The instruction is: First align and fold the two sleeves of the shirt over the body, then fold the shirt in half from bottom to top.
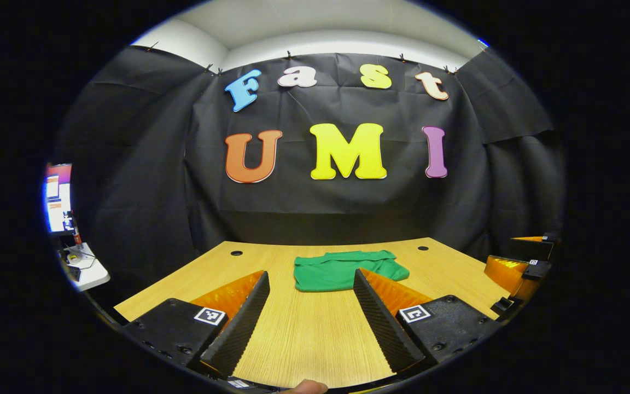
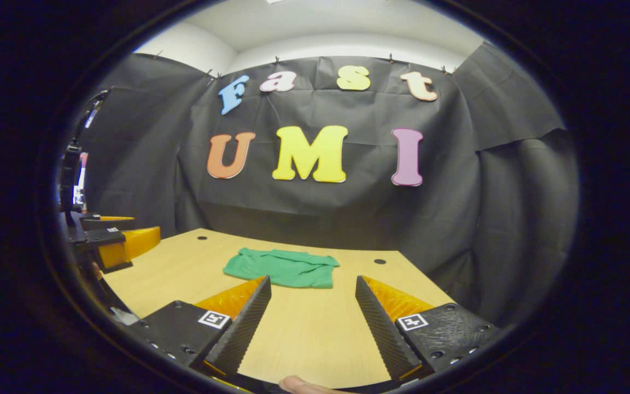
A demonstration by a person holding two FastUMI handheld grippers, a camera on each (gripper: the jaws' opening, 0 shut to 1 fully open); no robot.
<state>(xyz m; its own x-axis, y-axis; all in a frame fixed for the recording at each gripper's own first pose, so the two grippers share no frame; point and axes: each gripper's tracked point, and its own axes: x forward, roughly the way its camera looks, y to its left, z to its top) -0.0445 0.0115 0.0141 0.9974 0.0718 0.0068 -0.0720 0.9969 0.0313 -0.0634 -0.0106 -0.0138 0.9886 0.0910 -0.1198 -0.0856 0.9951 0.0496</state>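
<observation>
A green shirt (image 1: 345, 270) lies folded into a compact bundle at the far middle of the wooden table (image 1: 304, 328). In the right gripper view the same green shirt (image 2: 282, 267) rests ahead and slightly left of my fingers. My left gripper (image 1: 310, 279) hovers open above the table, short of the shirt, with nothing between its fingers. My right gripper (image 2: 313, 284) is likewise open and holds nothing, a little short of the shirt's near edge. The right gripper (image 1: 520, 268) also appears at the right edge of the left gripper view, and the left gripper (image 2: 112, 241) at the left edge of the right gripper view.
The table (image 2: 304, 334) has two round cable holes near its far corners (image 1: 237, 253) (image 1: 423, 248). A lit screen (image 1: 58, 197) and a small white stand (image 1: 82, 268) sit off the table's left side. Black cloth walls close in the back and sides.
</observation>
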